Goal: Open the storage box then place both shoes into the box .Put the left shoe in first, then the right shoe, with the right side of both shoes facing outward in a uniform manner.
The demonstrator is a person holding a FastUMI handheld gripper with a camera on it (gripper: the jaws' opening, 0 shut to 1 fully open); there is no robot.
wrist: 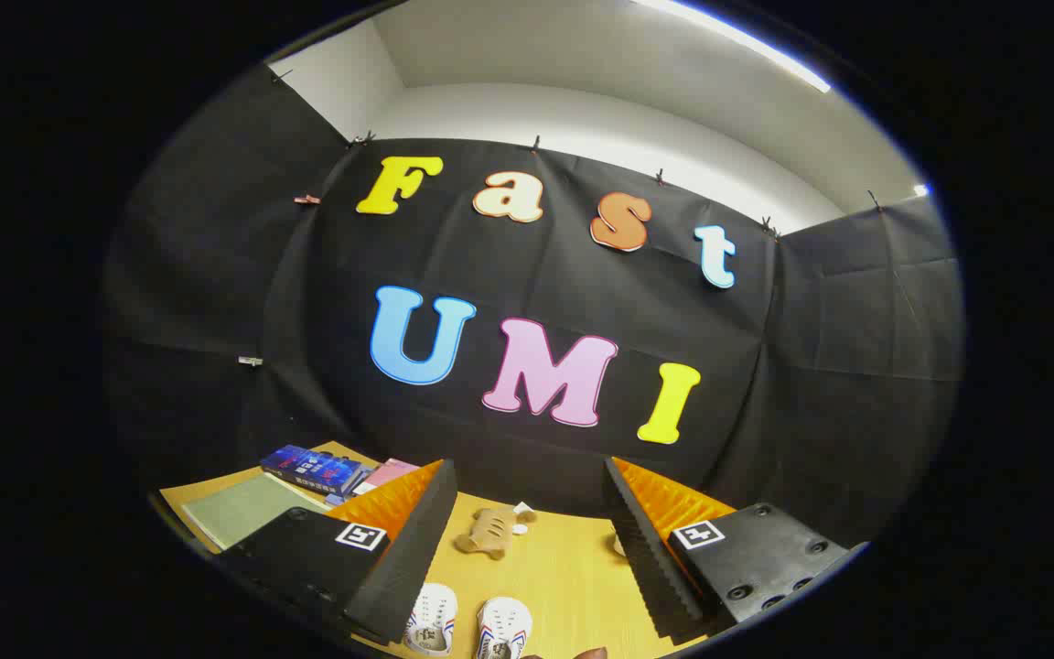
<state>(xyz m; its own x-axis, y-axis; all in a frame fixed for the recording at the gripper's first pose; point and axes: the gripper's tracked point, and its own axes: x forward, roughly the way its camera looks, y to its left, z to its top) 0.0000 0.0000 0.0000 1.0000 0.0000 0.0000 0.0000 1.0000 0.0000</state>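
Note:
My gripper (527, 549) is open, with its two black ribbed fingers (408, 558) spread wide above the wooden table (564, 567) and nothing between them. Two small white shoes with blue and red stripes lie side by side between the fingers and close to me, the left one (433, 619) next to the right one (502, 628), toes pointing away. Only their front halves show. A brown stuffed toy (490, 533) lies on the table just beyond the shoes, between the fingers.
A small white object (523, 509) sits beside the toy. Beyond the left finger lie a blue book (312, 469), a pink book (387, 474) and a green sheet (243, 508). A fingertip of a person (589, 653) shows by the right shoe.

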